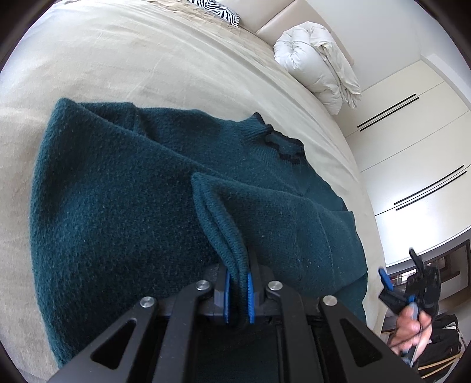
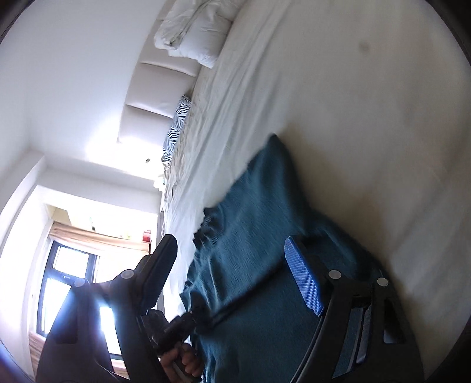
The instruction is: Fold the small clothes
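A dark teal knit sweater [image 1: 123,206] lies on the beige bed sheet [image 1: 132,59], with its dark-trimmed collar [image 1: 282,144] toward the far right. My left gripper [image 1: 238,294] is shut on the sweater's ribbed cuff [image 1: 226,244] and holds the sleeve lifted over the body. My right gripper [image 2: 232,271] is open and empty, with its blue-padded finger [image 2: 303,282] over the sweater [image 2: 259,235]. The right gripper also shows at the lower right of the left wrist view [image 1: 400,282], off the bed's edge. The left gripper [image 2: 173,324] and the hand holding it appear in the right wrist view.
A rolled white duvet [image 1: 315,64] and a zebra-print pillow [image 1: 217,11] lie at the padded headboard [image 2: 153,97]. White wardrobe doors [image 1: 418,153] stand beside the bed. A window [image 2: 67,282] is beyond the bed's far side.
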### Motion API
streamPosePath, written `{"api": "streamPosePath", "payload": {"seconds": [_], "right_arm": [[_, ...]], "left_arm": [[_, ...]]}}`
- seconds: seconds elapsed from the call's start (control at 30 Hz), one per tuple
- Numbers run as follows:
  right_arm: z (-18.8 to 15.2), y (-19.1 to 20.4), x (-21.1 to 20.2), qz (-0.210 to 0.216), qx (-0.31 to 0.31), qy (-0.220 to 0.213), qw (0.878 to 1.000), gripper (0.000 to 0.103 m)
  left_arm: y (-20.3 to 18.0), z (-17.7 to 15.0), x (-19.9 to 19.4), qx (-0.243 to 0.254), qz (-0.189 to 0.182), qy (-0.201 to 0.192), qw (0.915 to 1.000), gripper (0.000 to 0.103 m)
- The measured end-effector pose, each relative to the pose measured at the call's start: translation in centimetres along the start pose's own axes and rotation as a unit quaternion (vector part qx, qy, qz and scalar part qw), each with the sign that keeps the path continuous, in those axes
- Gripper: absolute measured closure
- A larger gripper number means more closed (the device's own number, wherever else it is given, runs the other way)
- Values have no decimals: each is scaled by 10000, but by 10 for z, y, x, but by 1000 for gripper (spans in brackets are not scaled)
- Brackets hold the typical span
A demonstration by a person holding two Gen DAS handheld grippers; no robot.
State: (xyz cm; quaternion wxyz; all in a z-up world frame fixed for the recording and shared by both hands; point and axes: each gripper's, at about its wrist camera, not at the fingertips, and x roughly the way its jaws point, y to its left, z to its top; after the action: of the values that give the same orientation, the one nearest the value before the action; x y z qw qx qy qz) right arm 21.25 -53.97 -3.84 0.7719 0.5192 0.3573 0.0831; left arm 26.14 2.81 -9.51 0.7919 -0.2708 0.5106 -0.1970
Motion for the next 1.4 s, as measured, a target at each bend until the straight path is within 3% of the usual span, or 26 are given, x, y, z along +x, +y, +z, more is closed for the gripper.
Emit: {"api": "streamPosePath", "payload": {"seconds": [0.33, 0.4, 0.53, 0.67, 0.73, 0.8, 0.87, 0.9, 0.97, 1.13, 1.4], "right_arm": [[63, -4, 87, -9, -10, 525, 9986, 27], [66, -10, 99, -258, 17, 666, 9974, 28], [54, -15, 94, -164, -262, 751, 9967, 28], [37, -21, 74, -72, -295, 796, 9964, 28], [28, -22, 61, -113, -309, 827, 9960, 28], [16, -23, 44, -133, -331, 872, 9956, 28], [2, -23, 23, -123, -389, 875, 9953, 28], [-5, -23, 13, -126, -415, 882, 9952, 28], [-23, -23, -11, -136, -536, 852, 9948, 28], [-61, -29, -68, -359, -824, 732, 9933, 28], [-112, -47, -147, -778, -1181, 684, 9876, 28]], "left_arm": [[-3, 5, 3, 246, 51, 35, 9997, 91], [-2, 4, 4, 236, 18, 34, 9997, 91], [0, 5, 4, 238, -30, 21, 9997, 91], [2, 5, 2, 181, -78, 38, 9998, 89], [3, 3, -3, 147, -123, 45, 9998, 79], [1, 1, -13, 161, -168, -42, 9997, 51], [-1, -5, -31, 237, -63, -207, 9995, 36], [0, -10, -43, 278, 54, -301, 9991, 34], [7, -23, -64, 256, 269, -368, 9986, 33], [28, -83, -126, 37, 285, -546, 9981, 33], [53, -194, -168, -451, 279, -185, 9984, 33]]}}
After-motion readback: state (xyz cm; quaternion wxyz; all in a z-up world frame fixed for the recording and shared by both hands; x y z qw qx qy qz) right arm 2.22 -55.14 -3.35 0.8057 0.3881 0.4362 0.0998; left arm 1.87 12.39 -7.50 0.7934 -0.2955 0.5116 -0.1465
